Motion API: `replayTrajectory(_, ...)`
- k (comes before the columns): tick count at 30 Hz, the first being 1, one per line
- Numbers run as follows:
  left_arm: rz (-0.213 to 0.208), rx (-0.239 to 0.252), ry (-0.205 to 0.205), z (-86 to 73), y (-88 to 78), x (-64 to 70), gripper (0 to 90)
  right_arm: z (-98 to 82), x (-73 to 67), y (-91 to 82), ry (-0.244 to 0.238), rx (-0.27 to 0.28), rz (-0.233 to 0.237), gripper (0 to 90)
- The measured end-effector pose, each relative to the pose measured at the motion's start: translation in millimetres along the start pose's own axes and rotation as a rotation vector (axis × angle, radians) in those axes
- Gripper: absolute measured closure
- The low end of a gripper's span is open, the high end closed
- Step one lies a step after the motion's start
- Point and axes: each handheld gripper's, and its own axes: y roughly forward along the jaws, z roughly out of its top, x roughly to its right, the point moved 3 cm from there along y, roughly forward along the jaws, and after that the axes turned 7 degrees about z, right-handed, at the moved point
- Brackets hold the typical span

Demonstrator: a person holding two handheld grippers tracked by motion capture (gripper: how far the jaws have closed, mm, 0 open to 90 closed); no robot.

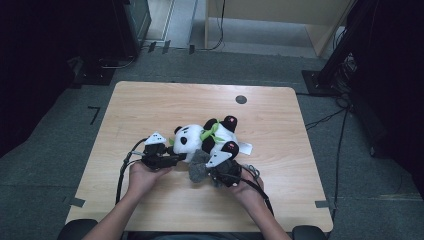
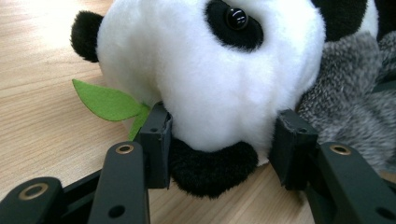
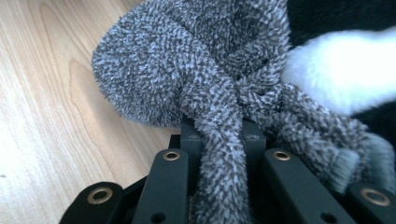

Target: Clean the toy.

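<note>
A black-and-white panda plush (image 1: 200,135) with a green leaf (image 2: 107,100) at its neck lies on its side on the wooden table (image 1: 150,105). My left gripper (image 1: 181,159) comes in from the left. Its two pads press into either side of the panda's head (image 2: 210,84), just above the black snout. A grey fuzzy cloth piece (image 1: 199,169) lies against the panda's near side. My right gripper (image 3: 223,135) is shut on a long fuzzy strap (image 3: 219,177) of that piece, which runs down between its jaws.
A white tag (image 1: 245,147) sticks out on the panda's right. A dark round hole (image 1: 241,99) sits near the table's far edge. Black stands and cables (image 1: 325,120) lie on the floor around the table, with a wooden cabinet (image 1: 280,15) behind.
</note>
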Motion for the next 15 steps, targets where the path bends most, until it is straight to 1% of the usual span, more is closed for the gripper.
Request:
replayTrajectory(4,-0.001,0.001,-0.004,0.2,-0.1,-0.7,48.8,4.0,1.5,-9.6,0.023,0.022,0.017,78.2)
replayTrajectory(7,-0.002,0.001,-0.005,0.4,-0.2,-1.3,48.9,7.1,4.5,-20.9,0.003,0.035,-0.010,78.2)
replayTrajectory(11,-0.002,0.004,-0.005,0.7,0.1,-1.0,48.9,6.7,13.6,-40.7,0.041,0.095,-0.024,78.2)
replayTrajectory(15,-0.004,0.004,-0.005,0.8,0.1,-0.7,48.9,4.2,21.2,-53.4,0.059,0.127,-0.040,78.3)
